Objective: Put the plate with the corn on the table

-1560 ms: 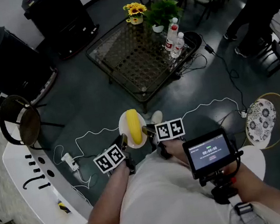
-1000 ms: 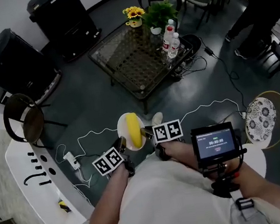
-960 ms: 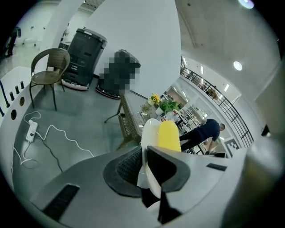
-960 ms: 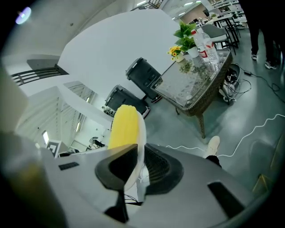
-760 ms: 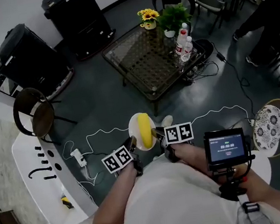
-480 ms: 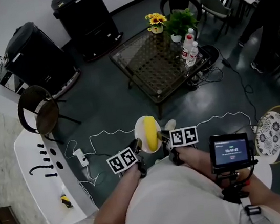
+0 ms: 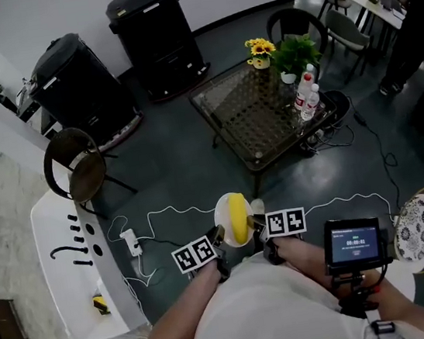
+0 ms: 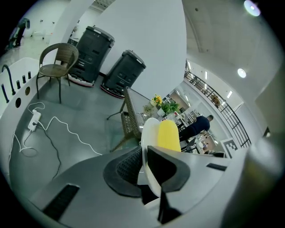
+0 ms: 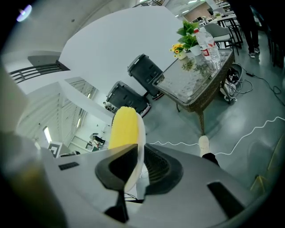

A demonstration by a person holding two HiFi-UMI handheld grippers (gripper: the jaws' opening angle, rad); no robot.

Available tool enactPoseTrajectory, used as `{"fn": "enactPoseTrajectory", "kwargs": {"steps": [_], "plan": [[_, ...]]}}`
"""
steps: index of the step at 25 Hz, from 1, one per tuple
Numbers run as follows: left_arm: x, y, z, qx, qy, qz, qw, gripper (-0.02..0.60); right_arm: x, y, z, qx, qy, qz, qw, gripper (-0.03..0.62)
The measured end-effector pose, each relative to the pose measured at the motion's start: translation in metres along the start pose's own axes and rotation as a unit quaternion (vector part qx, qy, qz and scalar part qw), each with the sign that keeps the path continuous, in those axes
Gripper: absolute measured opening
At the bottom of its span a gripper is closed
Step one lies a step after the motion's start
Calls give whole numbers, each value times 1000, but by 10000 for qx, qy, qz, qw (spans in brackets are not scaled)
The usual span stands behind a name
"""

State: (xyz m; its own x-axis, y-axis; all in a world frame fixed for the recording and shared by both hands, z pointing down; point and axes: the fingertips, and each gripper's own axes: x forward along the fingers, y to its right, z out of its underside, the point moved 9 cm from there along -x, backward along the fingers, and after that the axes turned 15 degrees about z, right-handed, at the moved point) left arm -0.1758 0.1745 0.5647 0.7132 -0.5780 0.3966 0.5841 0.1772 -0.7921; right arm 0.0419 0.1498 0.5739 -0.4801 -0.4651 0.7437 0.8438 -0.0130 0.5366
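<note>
– While the plate (image 7: 222,222) is held at the lower middle of the head view, how are the grippers set?
– It is clamped from both sides. The left gripper (image 7: 219,240) is closed on the left rim and the right gripper (image 7: 258,229) on the right rim. In each gripper view the rim is seen pinched between the jaws.
– Why are two grips used?
– Probably so that the plate is kept level. The corn (image 7: 238,217) lies loose along the middle and could be rolled off by a tilt.
– Where is the table (image 7: 256,123)?
– It is seen above the plate in the frame, right of centre and well apart from it, with floor and a white cable (image 7: 163,211) between. Bottles (image 7: 307,96), a plant (image 7: 295,51) and flowers (image 7: 260,47) are crowded at its upper right end, so the bare lower part is judged the likely spot. The carry is judged not yet done.
</note>
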Motion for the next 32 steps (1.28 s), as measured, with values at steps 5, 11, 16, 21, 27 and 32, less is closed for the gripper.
{"fn": "enactPoseTrajectory", "kwargs": {"steps": [5, 11, 16, 21, 27, 32], "plan": [[-12, -2, -2, -26, 86, -94, 9999, 44, 5, -11, 2, -63, -119, -44, 9999, 51], [-20, -15, -6, -120, 183, -126, 9997, 44, 17, -22, 1, -140, -229, -61, 9996, 51], [-22, -22, -11, -225, 290, -143, 9992, 44, 26, -29, -6, -271, -270, -75, 9992, 51], [-21, -31, -22, -304, 341, -199, 9988, 44, 38, -36, -14, -327, -346, -70, 9988, 51], [-8, -41, -32, -383, 254, -202, 9987, 44, 51, -32, -26, -249, -410, -23, 9988, 51], [7, -47, -52, -401, 193, -194, 9988, 44, 62, -31, -46, -168, -368, 7, 9992, 51]]}}
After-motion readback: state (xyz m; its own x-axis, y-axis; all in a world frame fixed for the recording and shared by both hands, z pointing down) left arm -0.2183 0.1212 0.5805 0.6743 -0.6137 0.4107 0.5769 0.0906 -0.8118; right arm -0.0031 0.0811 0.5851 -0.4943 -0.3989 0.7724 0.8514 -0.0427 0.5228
